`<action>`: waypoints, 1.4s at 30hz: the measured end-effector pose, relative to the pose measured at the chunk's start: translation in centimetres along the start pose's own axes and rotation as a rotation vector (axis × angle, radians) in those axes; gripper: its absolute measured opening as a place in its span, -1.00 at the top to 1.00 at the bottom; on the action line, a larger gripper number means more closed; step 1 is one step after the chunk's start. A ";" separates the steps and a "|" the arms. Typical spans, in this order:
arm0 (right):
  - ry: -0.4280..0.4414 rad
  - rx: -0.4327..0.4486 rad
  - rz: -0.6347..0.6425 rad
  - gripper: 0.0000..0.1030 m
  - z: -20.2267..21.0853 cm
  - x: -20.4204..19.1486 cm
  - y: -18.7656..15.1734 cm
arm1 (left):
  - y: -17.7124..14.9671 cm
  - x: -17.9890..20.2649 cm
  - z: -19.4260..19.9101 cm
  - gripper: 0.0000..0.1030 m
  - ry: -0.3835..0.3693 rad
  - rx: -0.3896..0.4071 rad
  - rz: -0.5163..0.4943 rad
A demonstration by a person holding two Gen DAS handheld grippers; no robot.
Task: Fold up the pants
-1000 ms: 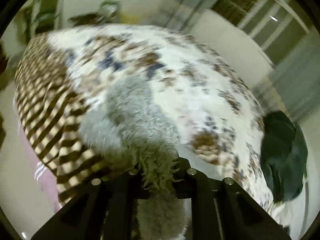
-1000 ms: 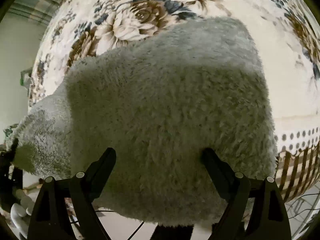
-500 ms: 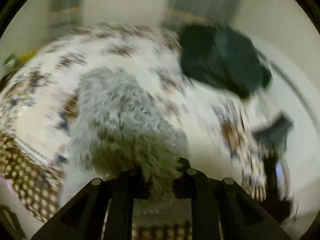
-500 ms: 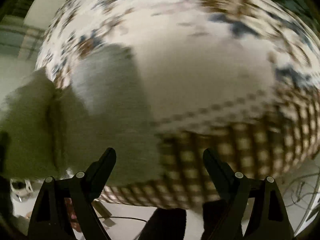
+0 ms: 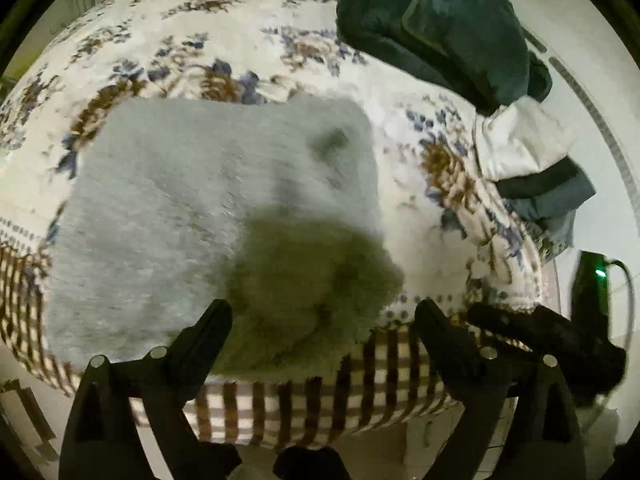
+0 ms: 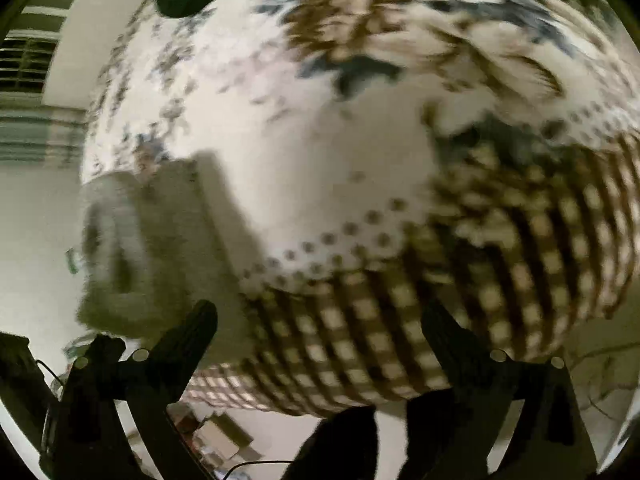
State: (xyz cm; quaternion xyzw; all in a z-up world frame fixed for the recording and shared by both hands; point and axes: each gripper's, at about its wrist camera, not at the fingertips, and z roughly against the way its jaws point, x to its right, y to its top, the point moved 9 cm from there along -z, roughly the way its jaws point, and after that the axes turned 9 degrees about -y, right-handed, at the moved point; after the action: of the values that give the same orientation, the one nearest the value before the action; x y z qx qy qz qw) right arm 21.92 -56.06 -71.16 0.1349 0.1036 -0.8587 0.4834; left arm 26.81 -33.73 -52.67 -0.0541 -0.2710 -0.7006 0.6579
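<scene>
The fluffy grey pants (image 5: 192, 208) lie folded in a rough rectangle on the floral bed cover (image 5: 224, 32), near its checked front edge. A folded-over part (image 5: 312, 280) lies in shadow at the near right corner. My left gripper (image 5: 322, 320) is open and empty just above that near edge. My right gripper (image 6: 320, 320) is open and empty over the checked border, to the right of the pants, which show blurred at the left in the right wrist view (image 6: 132, 248). The other gripper (image 5: 532, 344) shows dark at the right of the left wrist view.
A pile of dark green folded clothes (image 5: 436, 24) lies at the far right of the bed, with white and dark folded items (image 5: 528, 160) beside it. The bed's checked side (image 5: 304, 400) drops to a pale floor. Cables (image 6: 248, 468) lie on the floor.
My left gripper has let go of the pants and opened; the pants now lie flat, folded. My right gripper has swung away to the right, off the pants.
</scene>
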 end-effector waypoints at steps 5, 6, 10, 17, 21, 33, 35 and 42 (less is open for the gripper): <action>0.118 0.011 0.089 -1.00 -0.5 -6.8 1.2 | 1.0 -5.1 5.6 -0.83 0.104 0.074 0.053; 0.158 0.005 0.098 -1.00 -1.0 -8.5 1.5 | 1.2 -6.6 6.2 -0.84 0.137 0.079 0.069; 0.169 -0.059 0.125 -1.00 -4.8 -11.8 1.6 | 1.0 -14.0 6.9 -0.83 0.273 0.050 0.169; 0.228 -0.174 0.006 0.23 -8.2 -11.3 -1.1 | -1.0 -21.7 5.1 -0.83 0.304 0.012 0.365; 0.205 -0.124 0.034 0.30 -5.0 -10.8 -2.2 | -1.8 -21.9 3.9 -0.83 0.275 -0.017 0.367; 0.041 -0.072 0.150 -0.63 -2.8 -12.0 1.0 | -1.4 -20.4 3.5 -0.84 0.234 -0.043 0.309; 0.074 0.030 0.161 -0.69 -1.4 -13.3 2.8 | -0.8 -20.6 3.6 -0.84 0.242 -0.035 0.300; 0.248 -0.133 -0.079 -0.40 -9.7 -15.5 8.2 | 3.8 -21.9 2.4 -0.84 0.225 -0.004 0.328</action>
State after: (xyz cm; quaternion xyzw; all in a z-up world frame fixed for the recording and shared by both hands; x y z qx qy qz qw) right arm 37.89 -44.83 -75.51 0.2032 0.2244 -0.8451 0.4406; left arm 32.54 -13.03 -58.97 -0.0203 -0.1818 -0.5860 0.7894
